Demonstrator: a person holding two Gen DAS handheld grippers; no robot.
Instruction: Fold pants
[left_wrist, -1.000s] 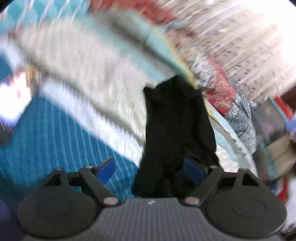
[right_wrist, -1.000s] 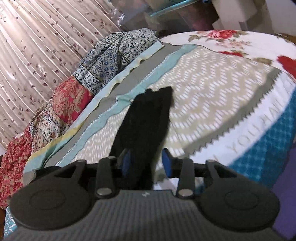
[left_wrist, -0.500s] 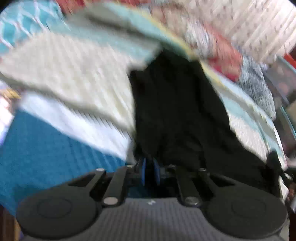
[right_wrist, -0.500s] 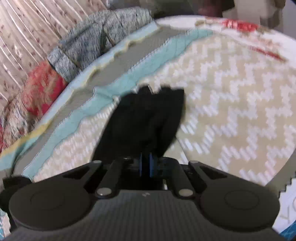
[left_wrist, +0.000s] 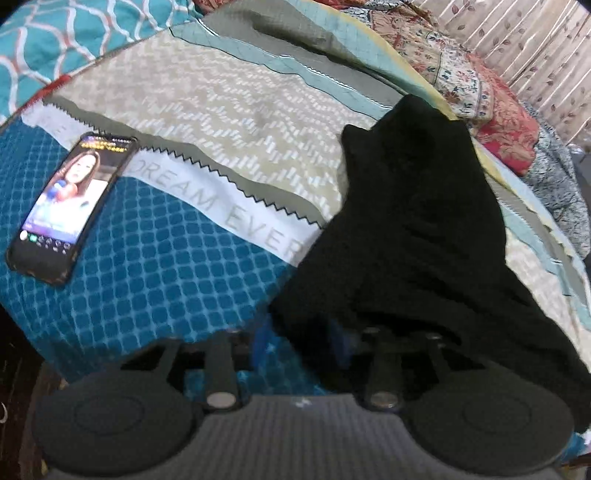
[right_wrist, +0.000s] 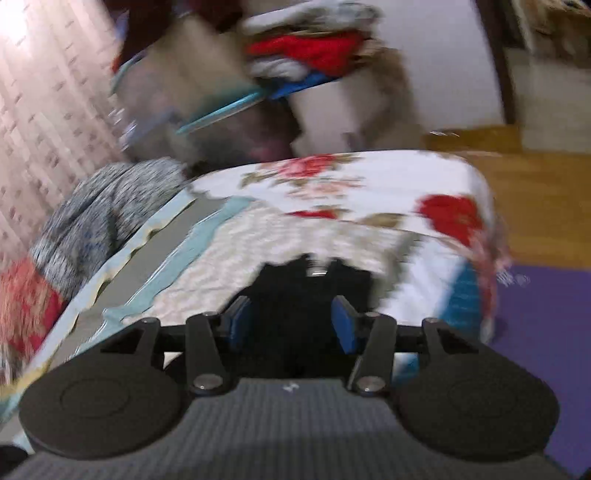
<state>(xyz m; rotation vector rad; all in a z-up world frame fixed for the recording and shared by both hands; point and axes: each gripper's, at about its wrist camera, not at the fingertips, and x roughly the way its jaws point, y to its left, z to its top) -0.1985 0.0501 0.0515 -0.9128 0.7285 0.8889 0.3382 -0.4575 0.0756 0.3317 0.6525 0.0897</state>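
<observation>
The left gripper (left_wrist: 301, 345) and the right gripper (right_wrist: 291, 321) have just been opened partway, and the soft black cloth pants (left_wrist: 413, 236) are seen between the jaws, not pinched. The pants are laid in a floppy, light heap on the patterned bed cover (left_wrist: 229, 107); an edge should be taken. A black phone (left_wrist: 70, 203) is left nearby, well apart

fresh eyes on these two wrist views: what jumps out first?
The black pants, heaped on the right of the patterned bedspread in the left wrist view, reaching down to the left gripper. Next, a lit phone lying on the blue part of the spread at far left. The right wrist view is motion-blurred, with dark fabric between the parted pads of the right gripper.
</observation>
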